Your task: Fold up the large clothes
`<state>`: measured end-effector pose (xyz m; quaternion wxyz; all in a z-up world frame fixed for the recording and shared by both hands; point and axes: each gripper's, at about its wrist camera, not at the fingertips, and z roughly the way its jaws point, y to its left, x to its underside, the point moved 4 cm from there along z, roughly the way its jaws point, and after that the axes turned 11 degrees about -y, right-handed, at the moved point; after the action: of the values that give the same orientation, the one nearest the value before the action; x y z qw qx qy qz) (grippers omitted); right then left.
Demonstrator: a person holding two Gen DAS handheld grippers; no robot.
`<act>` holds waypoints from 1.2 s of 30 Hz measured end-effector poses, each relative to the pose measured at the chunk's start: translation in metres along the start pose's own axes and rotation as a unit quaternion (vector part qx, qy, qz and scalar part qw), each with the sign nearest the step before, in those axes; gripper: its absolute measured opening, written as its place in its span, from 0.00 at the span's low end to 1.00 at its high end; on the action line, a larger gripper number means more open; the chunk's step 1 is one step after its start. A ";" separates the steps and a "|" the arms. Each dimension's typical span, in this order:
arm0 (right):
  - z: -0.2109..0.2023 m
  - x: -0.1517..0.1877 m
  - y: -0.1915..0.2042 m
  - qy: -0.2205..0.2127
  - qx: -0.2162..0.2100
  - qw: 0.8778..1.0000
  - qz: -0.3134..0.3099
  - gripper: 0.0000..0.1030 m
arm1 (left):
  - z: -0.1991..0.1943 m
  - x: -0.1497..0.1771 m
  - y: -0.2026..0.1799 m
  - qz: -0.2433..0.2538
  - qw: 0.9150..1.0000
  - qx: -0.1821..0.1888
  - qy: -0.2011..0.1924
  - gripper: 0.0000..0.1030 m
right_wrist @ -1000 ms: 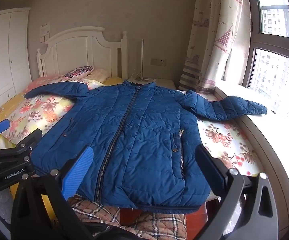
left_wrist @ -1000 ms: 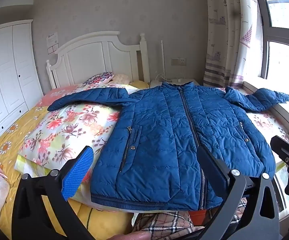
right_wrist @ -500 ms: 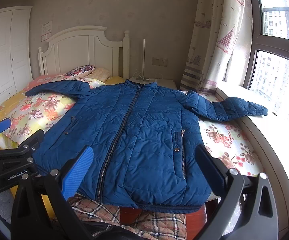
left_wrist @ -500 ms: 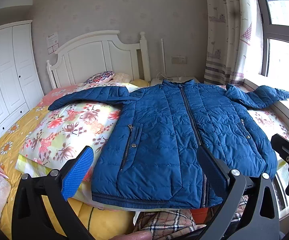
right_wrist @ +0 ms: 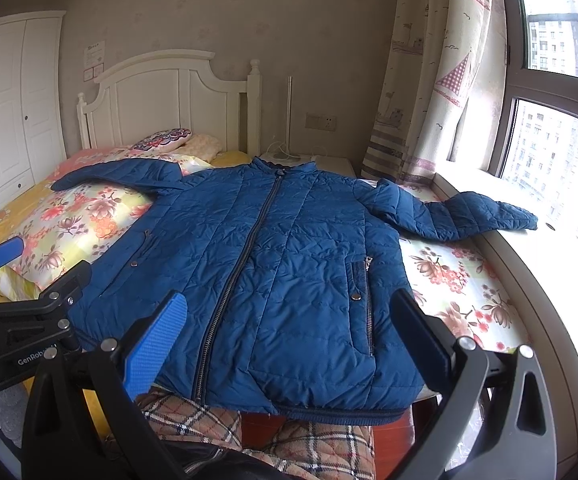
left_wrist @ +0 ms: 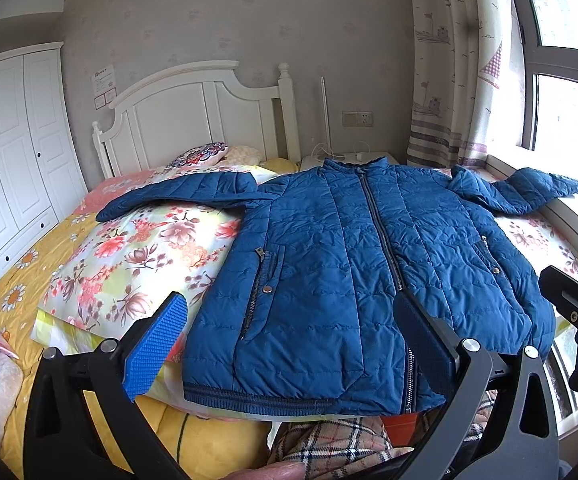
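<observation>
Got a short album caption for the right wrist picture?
Blue quilted jacket spread flat on a floral bed, open right gripper hovering at its hem.

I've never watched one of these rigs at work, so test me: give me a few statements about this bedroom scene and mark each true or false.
1. The blue jacket lies front up, zipped shut. True.
2. Both sleeves are already folded across its chest. False: both are spread outward.
3. The left gripper holds the jacket's hem. False: it is open and holds nothing.
4. The right gripper is open. True.
5. One sleeve reaches the window ledge. True.
</observation>
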<state>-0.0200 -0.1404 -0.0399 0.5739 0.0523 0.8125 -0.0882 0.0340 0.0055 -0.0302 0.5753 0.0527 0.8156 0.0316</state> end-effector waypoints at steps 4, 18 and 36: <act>0.000 0.000 0.001 0.000 0.000 1.000 0.000 0.98 | 0.000 0.000 0.000 0.000 1.000 0.000 0.000 0.96; 0.001 0.000 0.000 0.000 0.000 1.000 0.001 0.98 | 0.000 0.001 0.000 0.000 1.000 0.000 0.000 0.96; 0.001 0.000 -0.001 0.001 -0.001 1.000 0.001 0.98 | 0.000 0.001 -0.001 0.001 1.000 0.000 0.001 0.96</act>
<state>-0.0192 -0.1419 -0.0397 0.5731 0.0531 0.8131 -0.0866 0.0338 0.0043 -0.0310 0.5749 0.0537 0.8158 0.0322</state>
